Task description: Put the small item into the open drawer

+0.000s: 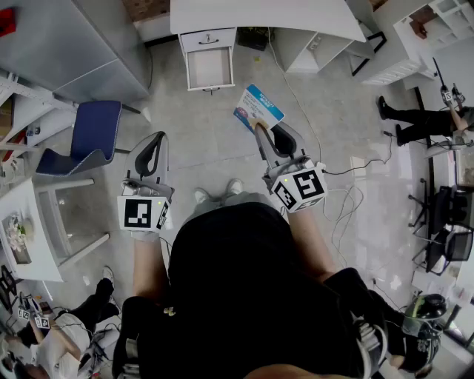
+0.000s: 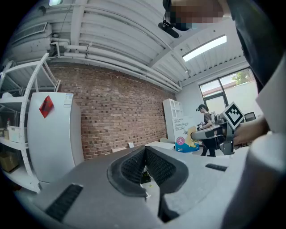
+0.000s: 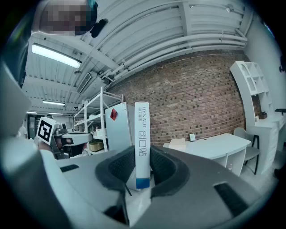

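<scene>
A flat white and blue bandage box sticks out from my right gripper, which is shut on its near end. In the right gripper view the box stands edge-on between the dark pads. My left gripper hovers to the left of it at about the same height, and its pads meet at the tips with nothing between them. Ahead on the floor stands a small white drawer cabinet under a desk, its lower drawer pulled out and bare inside. The box is well short of it.
A blue chair stands at the left beside a white table. White desks line the far side. Cables run over the floor at the right, where a person stands. Another person sits at the lower left.
</scene>
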`<action>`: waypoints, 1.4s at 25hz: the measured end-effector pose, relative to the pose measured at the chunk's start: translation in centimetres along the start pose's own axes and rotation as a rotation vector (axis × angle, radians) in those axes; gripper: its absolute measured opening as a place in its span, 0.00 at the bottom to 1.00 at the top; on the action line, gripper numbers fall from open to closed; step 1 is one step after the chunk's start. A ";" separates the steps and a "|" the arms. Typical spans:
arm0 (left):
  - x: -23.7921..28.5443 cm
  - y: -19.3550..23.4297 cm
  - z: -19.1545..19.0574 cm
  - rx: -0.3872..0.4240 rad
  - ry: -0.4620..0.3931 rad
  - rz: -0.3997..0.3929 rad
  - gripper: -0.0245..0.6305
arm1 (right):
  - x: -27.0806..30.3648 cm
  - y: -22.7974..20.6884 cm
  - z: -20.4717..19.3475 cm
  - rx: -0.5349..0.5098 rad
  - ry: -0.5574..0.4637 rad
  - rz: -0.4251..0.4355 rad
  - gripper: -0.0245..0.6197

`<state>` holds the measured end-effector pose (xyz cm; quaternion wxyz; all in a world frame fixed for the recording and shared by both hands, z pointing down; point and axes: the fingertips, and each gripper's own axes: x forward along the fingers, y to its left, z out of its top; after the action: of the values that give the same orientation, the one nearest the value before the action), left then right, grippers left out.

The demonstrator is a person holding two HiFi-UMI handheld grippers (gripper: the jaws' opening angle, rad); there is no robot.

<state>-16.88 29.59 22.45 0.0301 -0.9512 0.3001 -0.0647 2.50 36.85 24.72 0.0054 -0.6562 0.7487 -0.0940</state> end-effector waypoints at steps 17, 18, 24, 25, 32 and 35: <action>7.1 -3.3 0.5 0.029 0.018 -0.013 0.04 | -0.5 -7.9 0.2 0.018 -0.007 -0.012 0.20; 7.5 -3.5 0.4 0.030 0.020 -0.013 0.04 | -0.5 -8.4 0.1 0.020 -0.004 -0.011 0.20; 10.0 -3.9 -0.5 0.021 0.048 -0.012 0.04 | 0.7 -11.1 -0.8 0.033 0.018 -0.013 0.20; 10.5 -3.7 -0.8 0.017 0.051 -0.015 0.04 | 1.2 -11.4 -1.0 0.035 0.022 -0.014 0.20; 15.3 0.1 -2.6 0.012 0.052 -0.040 0.04 | 6.7 -13.4 -1.5 0.029 0.039 -0.030 0.20; 18.0 3.0 -2.9 0.002 0.051 -0.056 0.04 | 10.1 -14.2 -1.0 0.020 0.044 -0.046 0.20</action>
<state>-4.37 16.79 26.89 0.0218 -0.9573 0.2737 -0.0900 14.87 25.36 29.00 -0.0066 -0.6708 0.7325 -0.1160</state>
